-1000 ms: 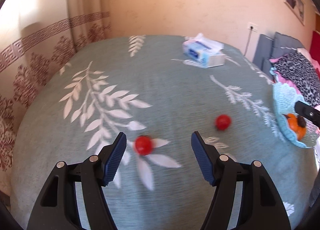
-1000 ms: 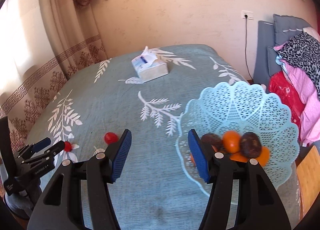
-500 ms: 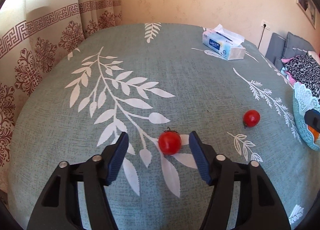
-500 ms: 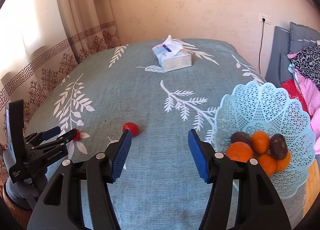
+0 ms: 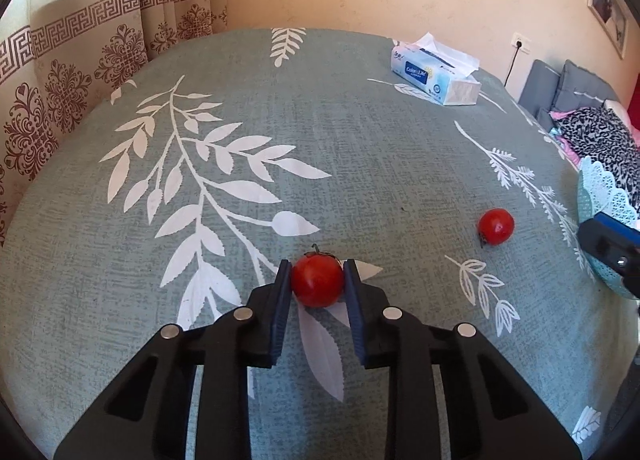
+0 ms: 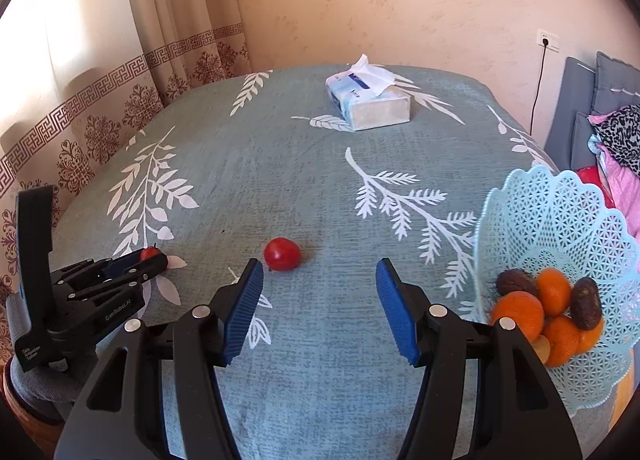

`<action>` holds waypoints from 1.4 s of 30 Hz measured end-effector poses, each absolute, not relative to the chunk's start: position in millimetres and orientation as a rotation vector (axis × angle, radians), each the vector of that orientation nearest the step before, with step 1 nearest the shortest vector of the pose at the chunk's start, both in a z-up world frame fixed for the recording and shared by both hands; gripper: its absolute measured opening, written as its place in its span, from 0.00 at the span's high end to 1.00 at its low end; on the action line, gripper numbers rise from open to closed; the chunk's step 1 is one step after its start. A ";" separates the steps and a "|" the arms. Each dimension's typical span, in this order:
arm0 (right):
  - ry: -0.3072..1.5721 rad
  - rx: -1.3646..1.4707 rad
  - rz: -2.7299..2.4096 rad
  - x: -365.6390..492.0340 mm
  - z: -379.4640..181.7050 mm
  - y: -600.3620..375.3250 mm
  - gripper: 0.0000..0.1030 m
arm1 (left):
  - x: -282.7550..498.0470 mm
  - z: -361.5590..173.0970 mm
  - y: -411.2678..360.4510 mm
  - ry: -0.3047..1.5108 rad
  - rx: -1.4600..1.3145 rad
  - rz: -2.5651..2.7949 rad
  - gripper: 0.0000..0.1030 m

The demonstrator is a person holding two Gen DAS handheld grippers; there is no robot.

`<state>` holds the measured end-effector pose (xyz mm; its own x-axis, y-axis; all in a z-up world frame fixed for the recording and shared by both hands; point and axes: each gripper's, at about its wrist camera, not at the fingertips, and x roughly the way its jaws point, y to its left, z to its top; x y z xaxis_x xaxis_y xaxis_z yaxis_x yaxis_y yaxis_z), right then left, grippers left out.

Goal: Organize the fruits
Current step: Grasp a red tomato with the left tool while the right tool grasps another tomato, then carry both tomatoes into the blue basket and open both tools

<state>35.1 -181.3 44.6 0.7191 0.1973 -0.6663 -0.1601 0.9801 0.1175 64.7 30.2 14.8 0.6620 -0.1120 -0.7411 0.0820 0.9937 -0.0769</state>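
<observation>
My left gripper [image 5: 316,280] is shut on a red tomato [image 5: 317,279] that rests on the teal leaf-print cloth; the same gripper [image 6: 150,256] and tomato [image 6: 149,253] show at the left of the right wrist view. A second red tomato [image 5: 496,226] lies on the cloth to the right, also in the right wrist view [image 6: 282,254]. My right gripper [image 6: 319,280] is open and empty, just this side of that tomato. A light blue lattice basket [image 6: 560,212] at the right holds oranges [image 6: 518,310] and dark fruits [image 6: 586,302].
A tissue box [image 6: 368,102] lies at the far side of the cloth-covered table [image 6: 280,180]. A patterned curtain [image 5: 80,72] hangs along the left. Grey cushions and clothes [image 5: 596,132] lie beyond the right edge. The basket's rim [image 5: 600,188] shows at the right of the left wrist view.
My left gripper moved forward around the near tomato and closed on it. My right gripper swung left, so the second tomato now lies just ahead of its fingers.
</observation>
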 end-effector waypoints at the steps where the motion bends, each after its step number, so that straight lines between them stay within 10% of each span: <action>1: 0.748 0.050 0.201 37.0 43.7 -179.2 0.41 | 63.8 15.0 30.6 0.838 -0.042 -0.114 0.75; 16: 0.846 0.003 0.243 81.9 14.9 -144.8 0.41 | 48.7 28.0 30.0 0.742 -0.015 -0.087 0.75; 31: 0.883 -0.041 0.227 99.7 -2.2 -130.7 0.71 | 47.6 26.9 29.3 0.743 -0.019 -0.090 0.75; 42: 0.858 -0.054 0.215 87.5 7.1 -131.3 0.71 | 48.2 26.4 29.0 0.743 -0.017 -0.085 0.75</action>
<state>87.5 -131.3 7.1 0.6338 0.1660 -0.7555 -0.2093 0.9771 0.0392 48.2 29.0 26.4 0.7329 -0.0832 -0.6752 0.0711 0.9964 -0.0457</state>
